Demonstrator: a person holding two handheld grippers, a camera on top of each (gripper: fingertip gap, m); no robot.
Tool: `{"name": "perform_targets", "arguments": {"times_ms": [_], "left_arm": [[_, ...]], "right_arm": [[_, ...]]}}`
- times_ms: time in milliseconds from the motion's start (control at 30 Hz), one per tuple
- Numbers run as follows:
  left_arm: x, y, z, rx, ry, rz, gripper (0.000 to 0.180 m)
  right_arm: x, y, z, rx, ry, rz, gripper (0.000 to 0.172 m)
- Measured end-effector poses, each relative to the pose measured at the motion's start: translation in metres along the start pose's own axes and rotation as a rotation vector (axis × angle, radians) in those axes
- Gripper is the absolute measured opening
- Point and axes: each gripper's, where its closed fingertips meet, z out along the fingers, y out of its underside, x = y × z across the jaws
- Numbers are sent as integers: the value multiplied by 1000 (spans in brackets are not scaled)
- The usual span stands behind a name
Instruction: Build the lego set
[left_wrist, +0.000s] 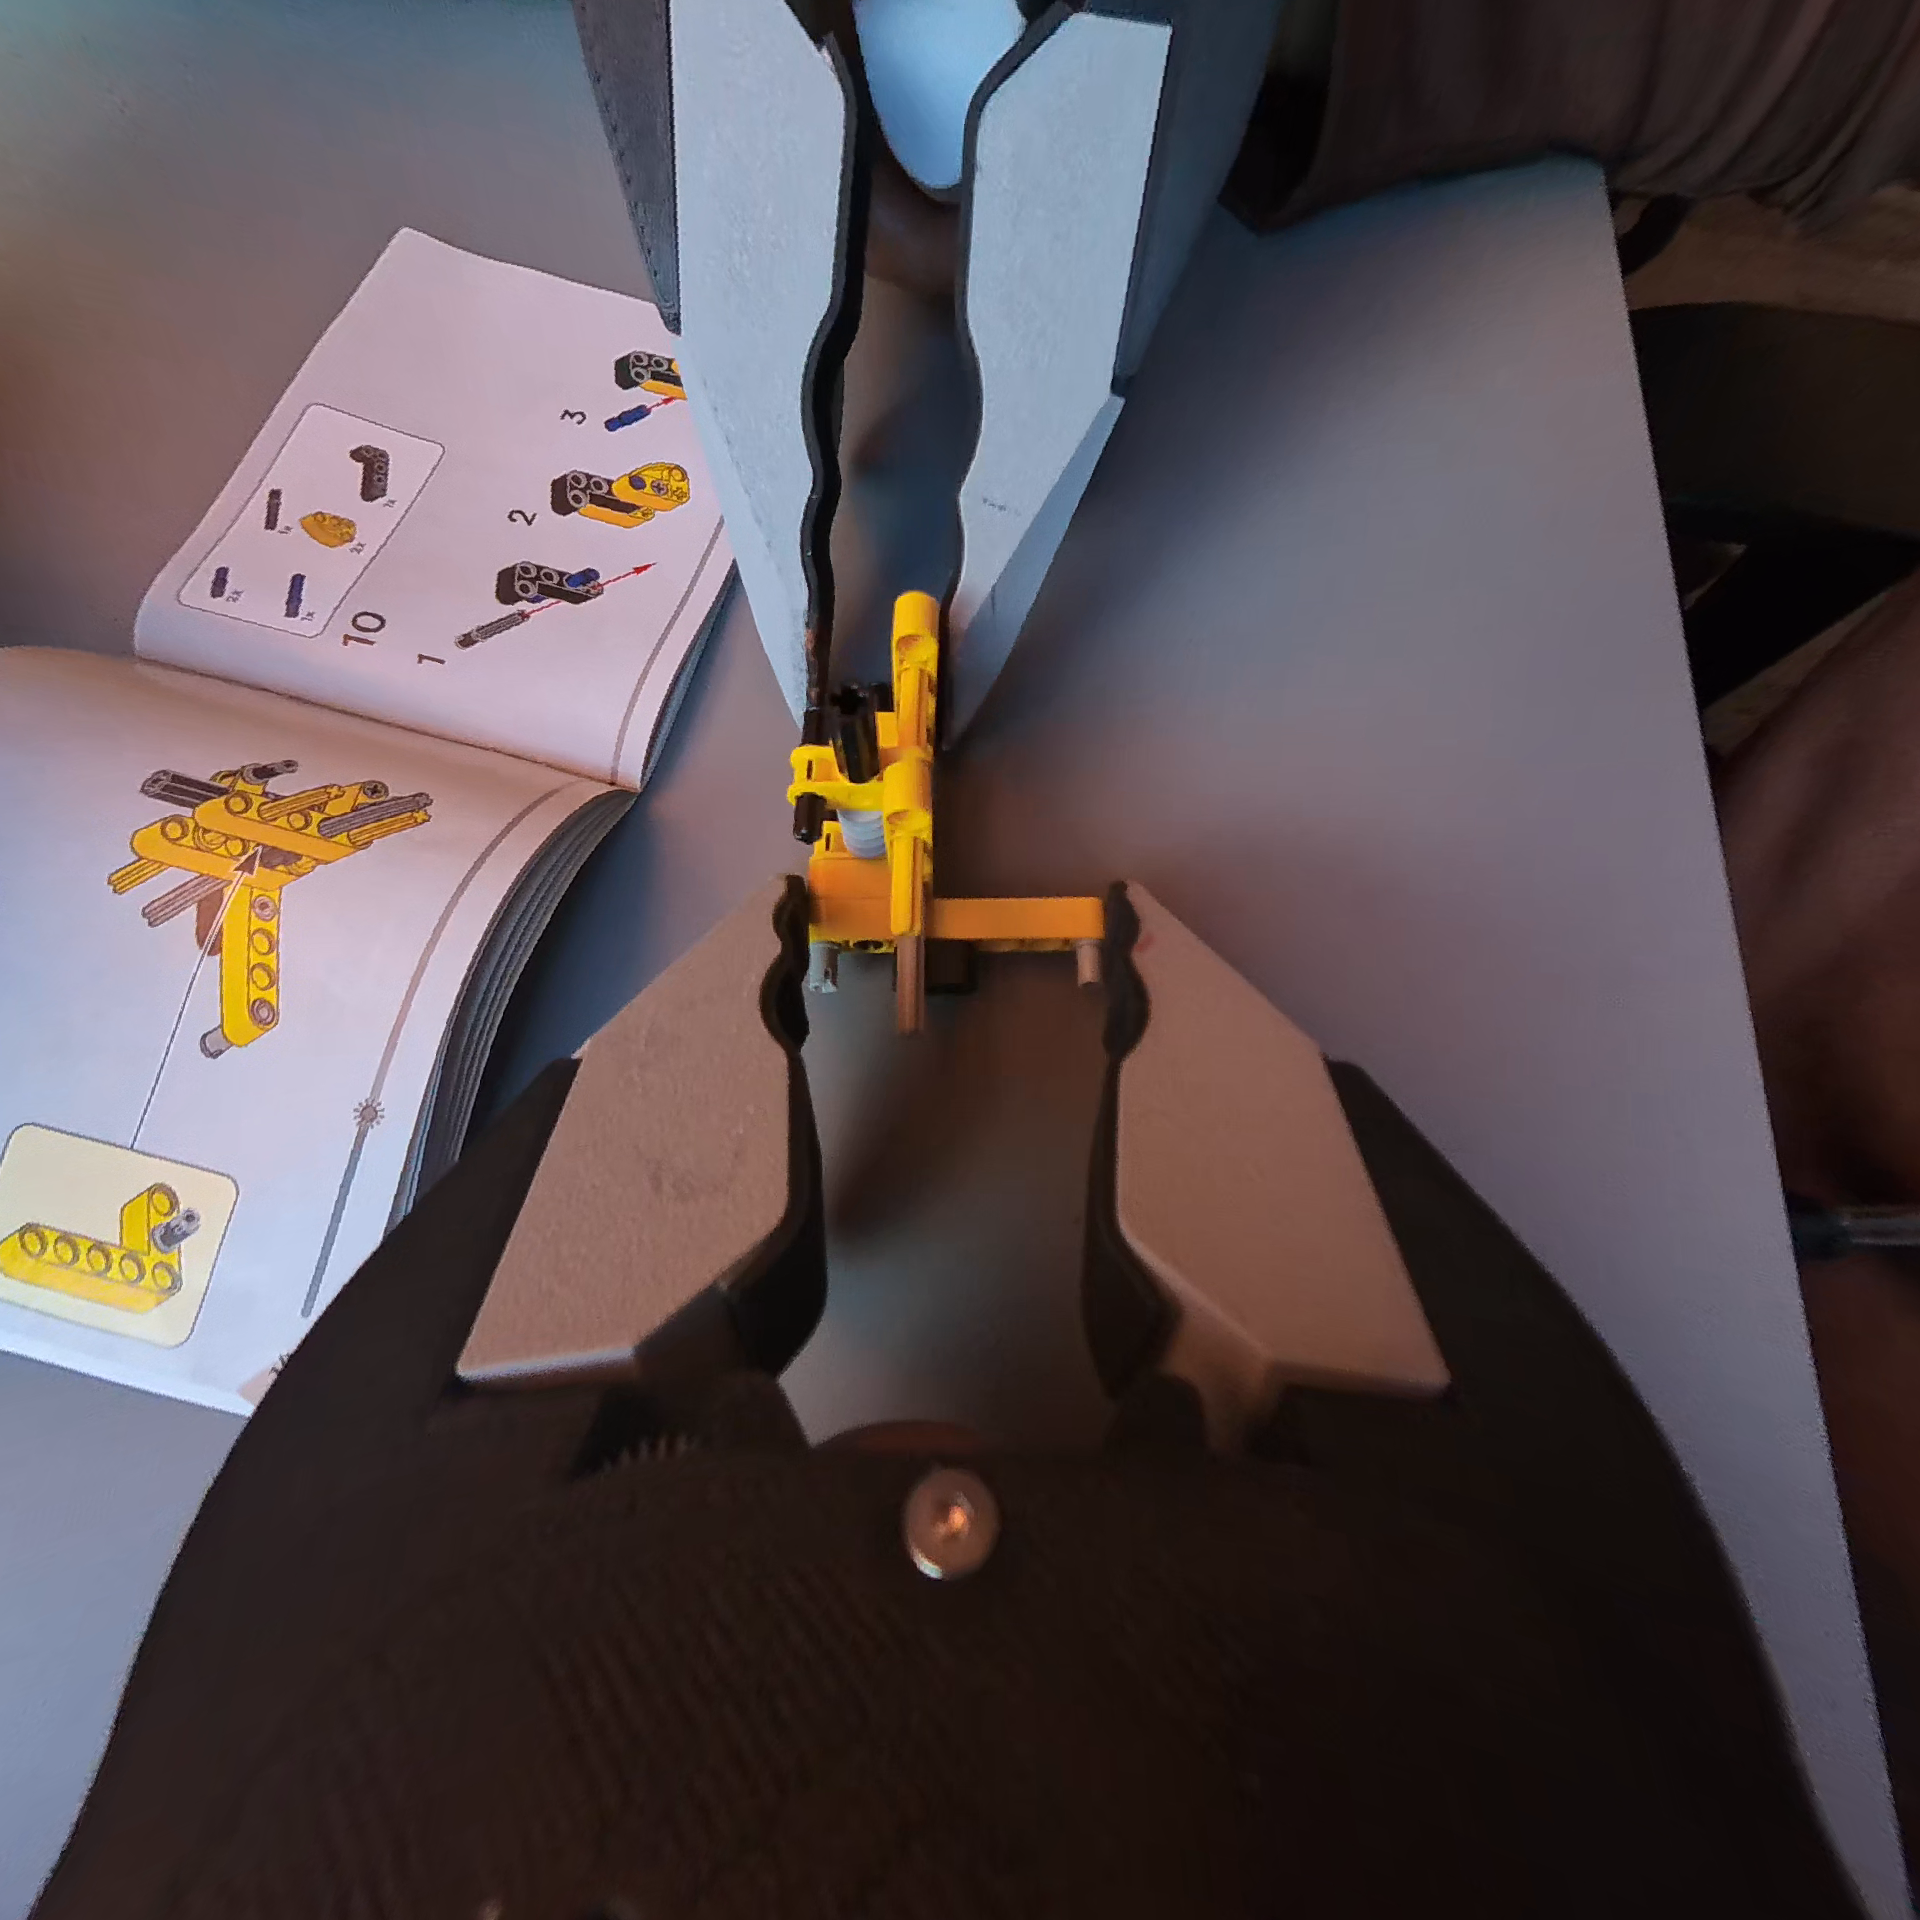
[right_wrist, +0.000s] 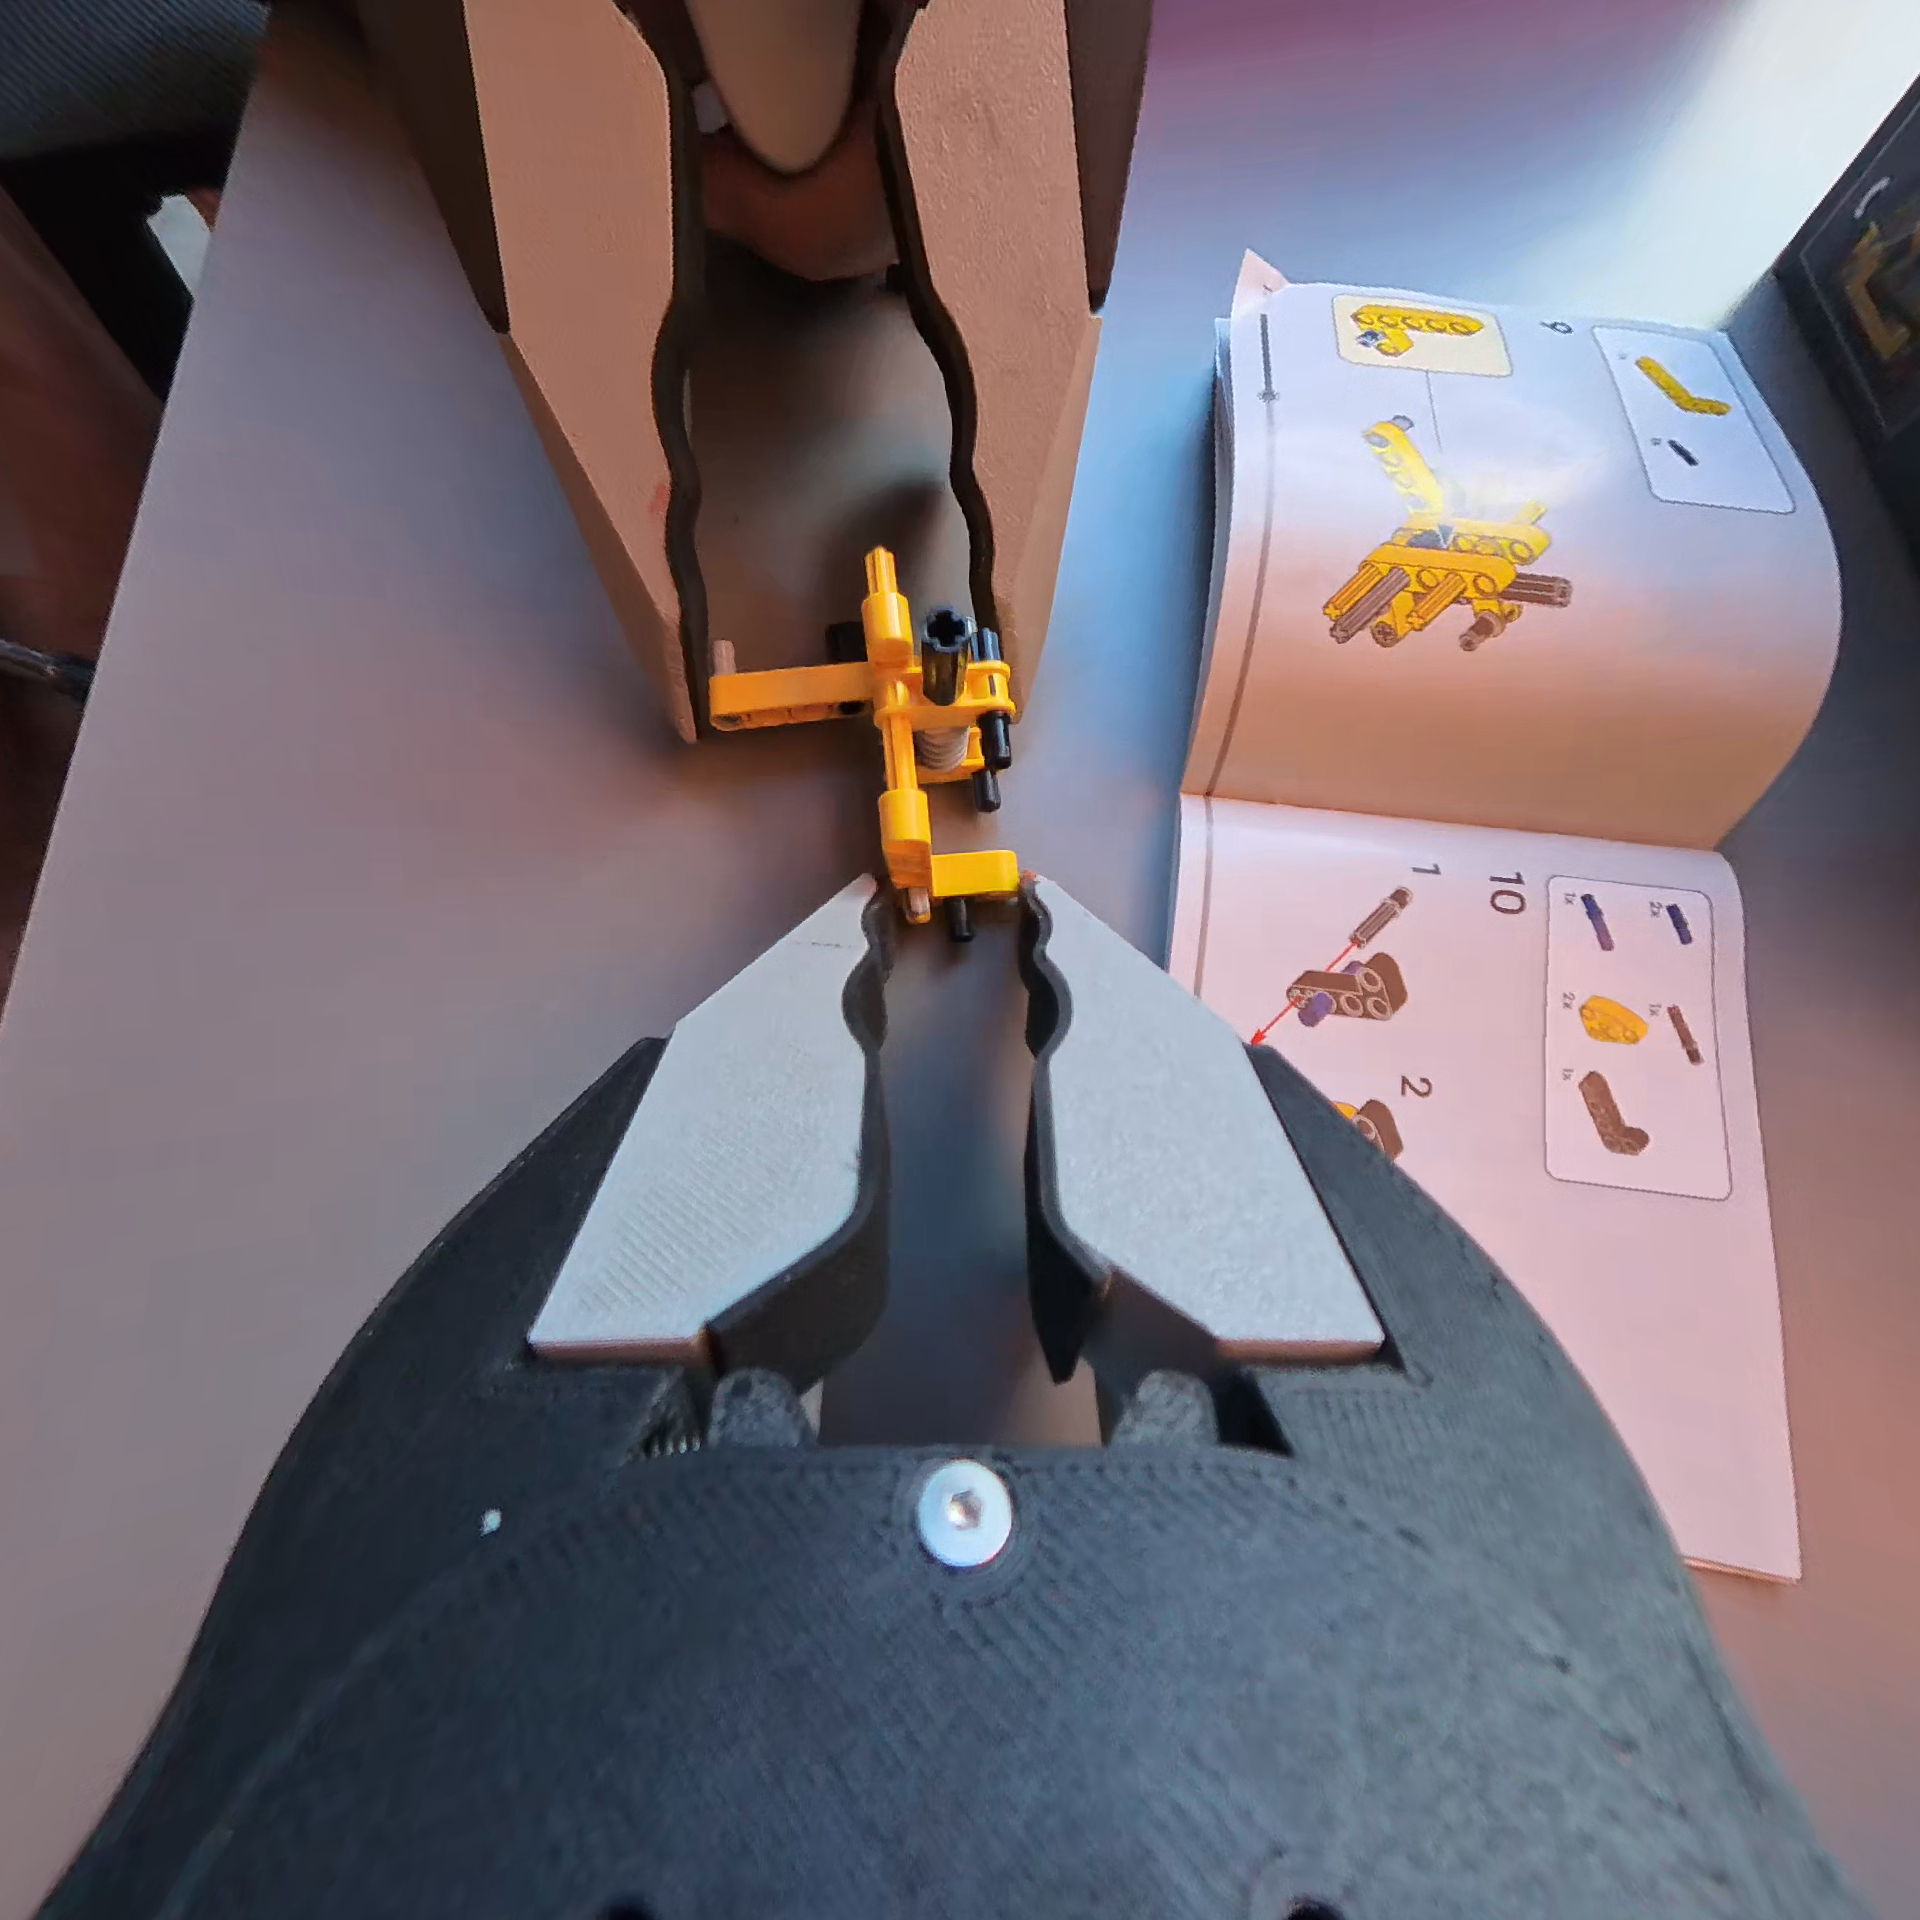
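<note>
two tools grip one yellow toy model over a grey bench

the left tool (left_wrist: 954, 935) holds the model's (left_wrist: 883, 831) flat yellow beam across its width, tips pressed on both ends; the right tool (right_wrist: 951, 894), set narrower, clamps a short yellow piece at the opposite end. beside them lies one open booklet (left_wrist: 312, 831), its far pages cut off. the model's underside is hidden.

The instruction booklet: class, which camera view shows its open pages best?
The left wrist view: the booklet lies flat, with both pages readable. In the right wrist view, the booklet has its far page curling up and catching glare.
</note>
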Motion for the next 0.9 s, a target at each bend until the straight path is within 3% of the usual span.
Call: {"name": "perform_targets", "arguments": {"times_ms": [900], "left_arm": [[5,0,2,-9,-52,86,55]], "right_arm": [[-7,-4,6,-9,58,-90,20]]}}
